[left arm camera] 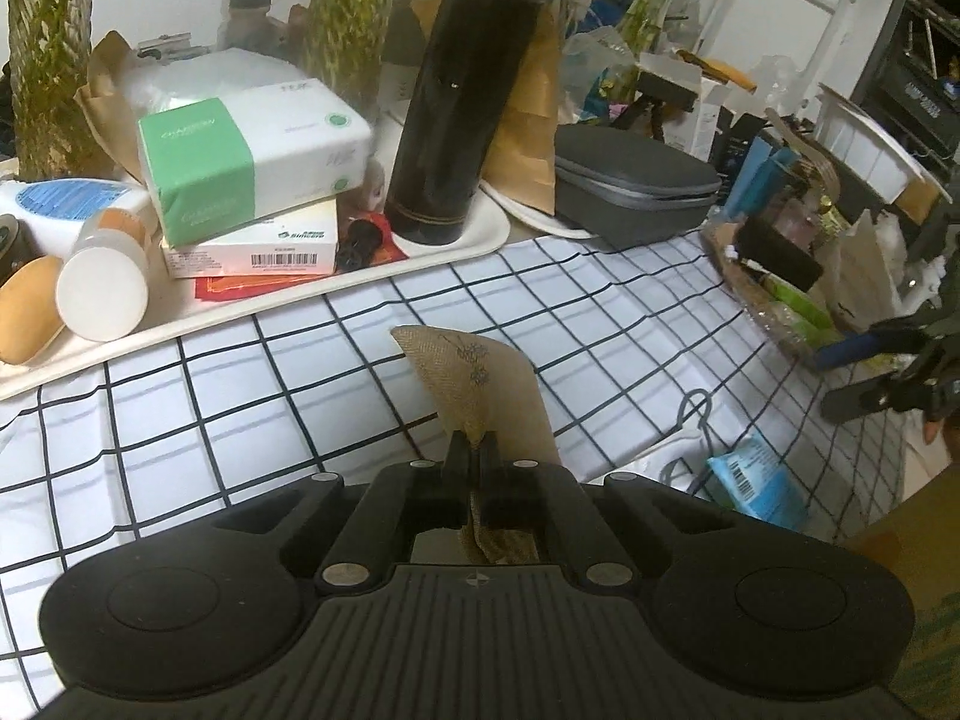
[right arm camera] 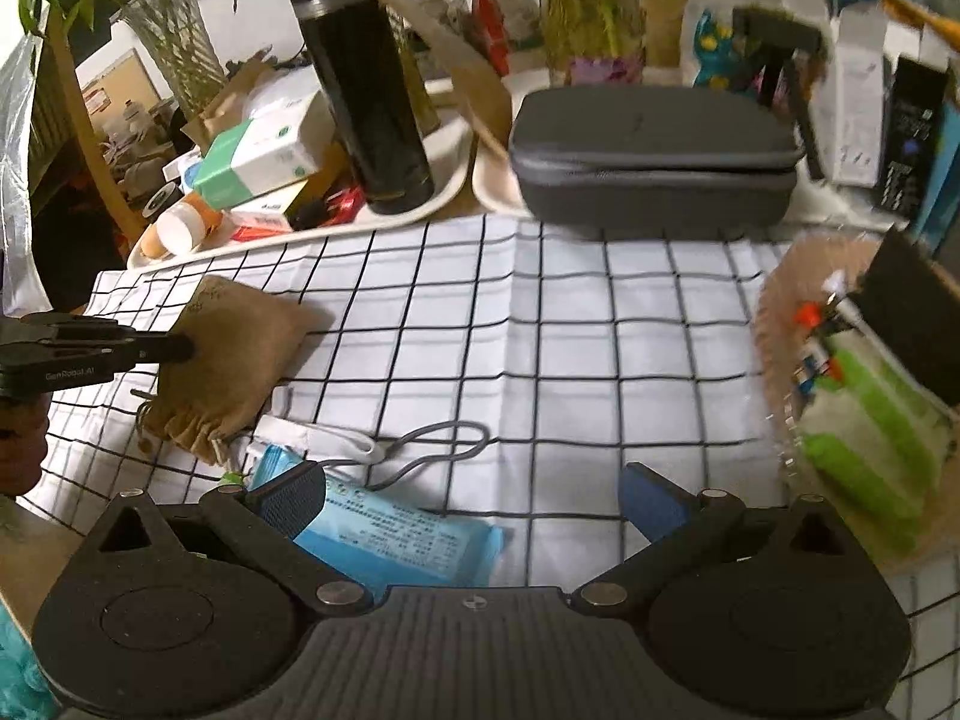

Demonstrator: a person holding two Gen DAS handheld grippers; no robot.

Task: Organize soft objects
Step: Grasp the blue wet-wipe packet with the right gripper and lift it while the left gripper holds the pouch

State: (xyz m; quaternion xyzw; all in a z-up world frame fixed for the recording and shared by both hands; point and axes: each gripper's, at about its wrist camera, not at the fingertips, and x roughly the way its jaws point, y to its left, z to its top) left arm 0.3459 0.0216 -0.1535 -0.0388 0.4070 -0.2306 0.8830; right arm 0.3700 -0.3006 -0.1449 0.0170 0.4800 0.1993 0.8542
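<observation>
Left wrist: left claw (left arm camera: 474, 450) angled down, pinching burlap pouch (left arm camera: 462, 372)

Tan burlap drawstring pouch (right arm camera: 231, 360), soft and slumped, sits at the left of the checked cloth, its gathered mouth nearest. Just right of it, nearer still, a blue tissue pack (right arm camera: 396, 540) lies flat, a white pouch (right arm camera: 312, 441) tucked between them.

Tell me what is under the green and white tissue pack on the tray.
The tissue pack rests on a white barcoded box on the tray. What lies beneath the box's far side is hidden.
</observation>
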